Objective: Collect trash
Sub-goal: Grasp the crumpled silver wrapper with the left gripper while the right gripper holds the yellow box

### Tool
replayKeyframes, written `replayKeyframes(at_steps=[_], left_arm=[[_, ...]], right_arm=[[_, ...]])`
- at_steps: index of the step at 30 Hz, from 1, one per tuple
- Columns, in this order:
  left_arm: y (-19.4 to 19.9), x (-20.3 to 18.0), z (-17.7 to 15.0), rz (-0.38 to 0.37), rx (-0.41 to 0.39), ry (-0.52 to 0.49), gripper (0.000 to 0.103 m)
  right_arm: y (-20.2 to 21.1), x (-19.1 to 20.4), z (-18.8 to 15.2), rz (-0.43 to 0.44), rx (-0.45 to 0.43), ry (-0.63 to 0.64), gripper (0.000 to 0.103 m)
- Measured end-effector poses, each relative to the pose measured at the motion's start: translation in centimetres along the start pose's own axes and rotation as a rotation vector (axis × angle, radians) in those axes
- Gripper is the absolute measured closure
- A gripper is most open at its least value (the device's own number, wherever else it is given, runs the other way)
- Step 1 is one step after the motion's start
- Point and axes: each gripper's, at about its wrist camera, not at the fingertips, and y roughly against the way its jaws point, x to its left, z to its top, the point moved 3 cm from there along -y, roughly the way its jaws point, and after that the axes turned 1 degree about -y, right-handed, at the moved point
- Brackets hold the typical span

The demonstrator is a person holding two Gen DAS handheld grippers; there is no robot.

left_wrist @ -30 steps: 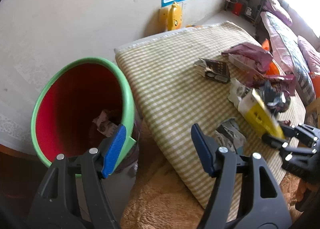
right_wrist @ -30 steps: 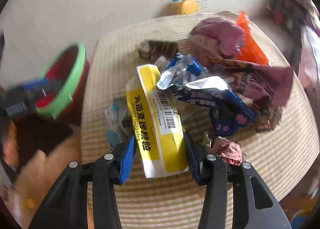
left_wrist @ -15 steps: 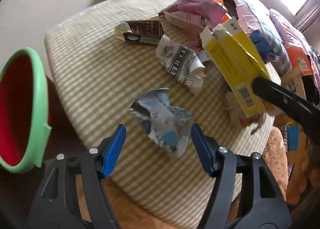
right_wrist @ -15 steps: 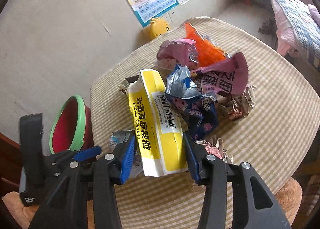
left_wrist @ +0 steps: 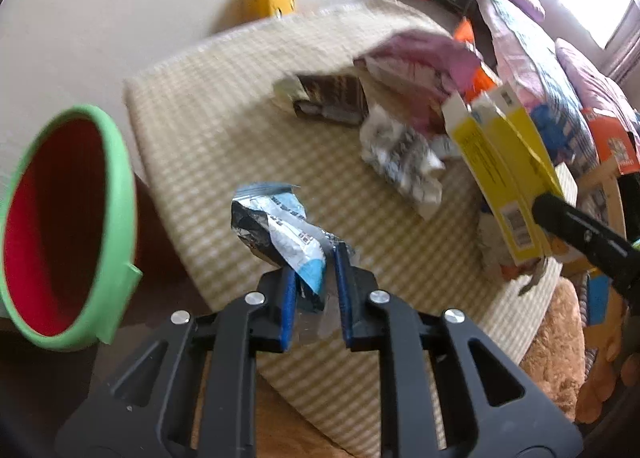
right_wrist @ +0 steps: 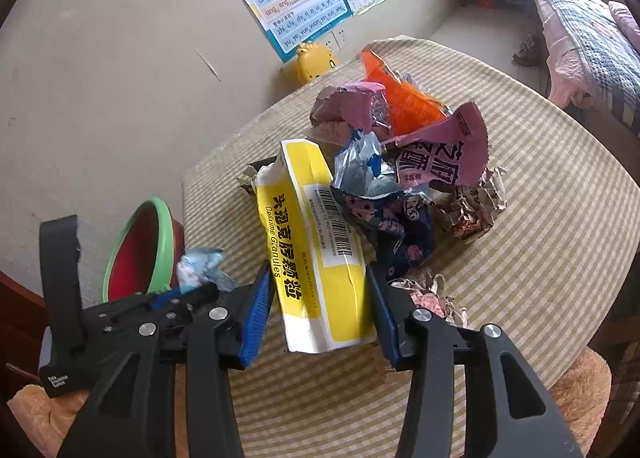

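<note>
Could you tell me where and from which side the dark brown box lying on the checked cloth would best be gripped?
Probably across its short width, coming down from above. The dark brown box lies flat on the checked cloth, so its long side edges are the parts exposed. The end toward the wall looks freest; the other end sits close against the pink wrapper and the crumpled paper.

wrist cameras, angled down (close), table (left_wrist: 224,130) shared
</note>
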Motion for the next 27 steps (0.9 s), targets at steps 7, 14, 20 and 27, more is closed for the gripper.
replayKeyframes(at_steps=[7,14,20,27], left_arm=[[2.0,0.4,0.4,0.031,-0.081,-0.024,0.086],[2.4,0.3,0.4,0.034,-0.103,-0.046,0.086],[2.5,0.7,0.4,0.033,-0.109,-0.039,0.086],[2.7,1.4,0.4,0.038,-0.115,-0.022,0.086]], right_arm=[[0.4,1.2,0.3,0.010,-0.012,0.025,0.059],[0.1,2.7,0.1,0.014,0.002,0.058,0.059],[0.4,3.6,0.1,0.010,-0.006,0.083,0.059],[0.6,3.8,0.2,0.006,-0.012,0.089,0.059]])
